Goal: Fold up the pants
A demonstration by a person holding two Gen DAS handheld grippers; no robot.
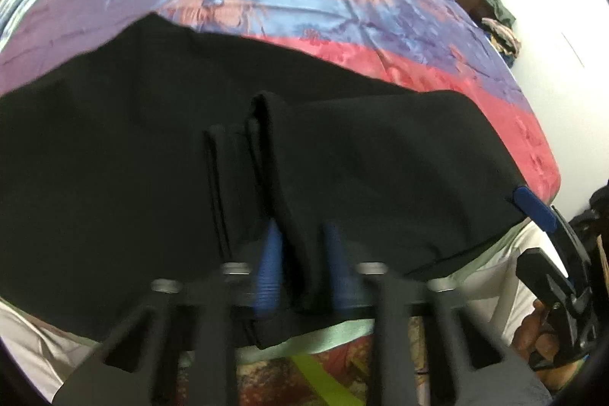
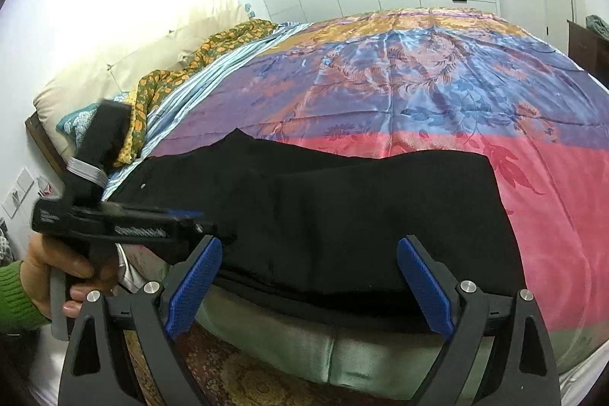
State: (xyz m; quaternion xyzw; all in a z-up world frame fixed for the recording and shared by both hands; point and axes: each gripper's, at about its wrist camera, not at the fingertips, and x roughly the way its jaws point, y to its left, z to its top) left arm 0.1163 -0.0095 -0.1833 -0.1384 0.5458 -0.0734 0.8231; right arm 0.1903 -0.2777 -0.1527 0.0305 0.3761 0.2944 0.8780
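The left gripper [image 1: 300, 253] pinches a thin fold of the pants [image 1: 152, 139], which may slip free; the right gripper [image 2: 308, 288] gapes wide, holding nothing.

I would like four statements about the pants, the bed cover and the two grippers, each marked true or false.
1. The left gripper is shut on a fold of the black pants. True.
2. The right gripper is shut on the pants. False: its jaws stand wide open, holding nothing.
3. The pants lie on a colourful bed cover. True.
4. The pants are blue. False: they are black.
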